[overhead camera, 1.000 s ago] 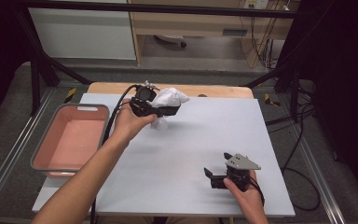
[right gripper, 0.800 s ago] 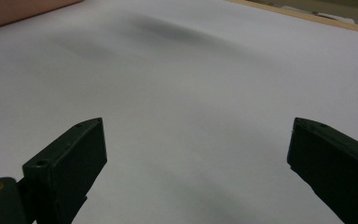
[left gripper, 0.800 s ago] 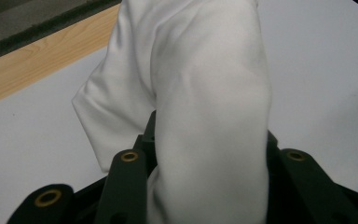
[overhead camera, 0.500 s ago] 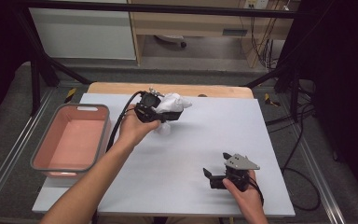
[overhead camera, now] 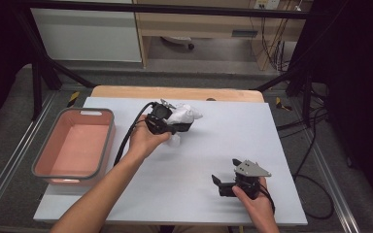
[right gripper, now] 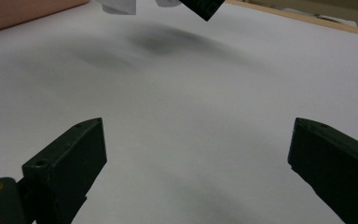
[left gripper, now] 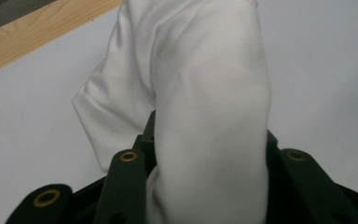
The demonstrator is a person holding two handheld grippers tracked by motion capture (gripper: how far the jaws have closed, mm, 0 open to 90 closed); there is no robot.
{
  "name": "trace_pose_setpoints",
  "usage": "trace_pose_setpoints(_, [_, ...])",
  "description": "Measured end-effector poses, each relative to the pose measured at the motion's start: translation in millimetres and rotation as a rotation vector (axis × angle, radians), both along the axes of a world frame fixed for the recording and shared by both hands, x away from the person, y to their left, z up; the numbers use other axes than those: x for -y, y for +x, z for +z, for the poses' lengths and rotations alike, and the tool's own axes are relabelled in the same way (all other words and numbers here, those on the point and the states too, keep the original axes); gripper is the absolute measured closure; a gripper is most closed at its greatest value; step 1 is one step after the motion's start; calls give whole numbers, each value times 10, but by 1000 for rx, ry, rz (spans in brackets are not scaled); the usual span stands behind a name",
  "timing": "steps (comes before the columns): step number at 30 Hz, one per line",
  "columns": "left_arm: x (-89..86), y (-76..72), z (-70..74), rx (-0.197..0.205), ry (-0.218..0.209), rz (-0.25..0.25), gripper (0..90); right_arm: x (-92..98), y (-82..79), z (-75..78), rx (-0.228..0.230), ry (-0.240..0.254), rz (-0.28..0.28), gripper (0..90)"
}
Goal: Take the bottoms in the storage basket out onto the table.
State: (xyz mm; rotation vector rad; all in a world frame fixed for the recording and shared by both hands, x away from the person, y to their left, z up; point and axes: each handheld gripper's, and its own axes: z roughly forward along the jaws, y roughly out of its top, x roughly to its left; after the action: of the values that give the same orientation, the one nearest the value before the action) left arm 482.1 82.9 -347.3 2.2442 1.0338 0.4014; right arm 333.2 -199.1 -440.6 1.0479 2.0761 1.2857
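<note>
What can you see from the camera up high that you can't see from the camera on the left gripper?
The high view alone takes in the pink tub beside the table's left edge, the person's forearms, and the right gripper resting near the front with its jaws open and nothing between them. The left gripper view alone gives the close look: its jaws shut on the white cloth, folds bulging out above them. Both views share that cloth, the white tabletop and the wooden strip at the far edge.
</note>
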Motion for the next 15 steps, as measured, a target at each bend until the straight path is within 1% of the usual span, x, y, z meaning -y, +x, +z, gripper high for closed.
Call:
trace_pose_setpoints(3, [30, -18, -56, 17, 19, -1, 602, 2, -4, 1, 1, 1, -1, 45])
trace_pose_setpoints(5, [43, -29, -87, 31, 14, 6, 602, 2, -7, 2, 0, 1, -1, 45])
trace_pose_setpoints(7, [41, -34, -112, 36, 1, 12, 602, 3, -7, 3, -1, 1, -1, 45])
trace_pose_setpoints(15, [55, -63, -206, 35, 2, 9, 602, 7, -8, 4, 3, 3, 1, 45])
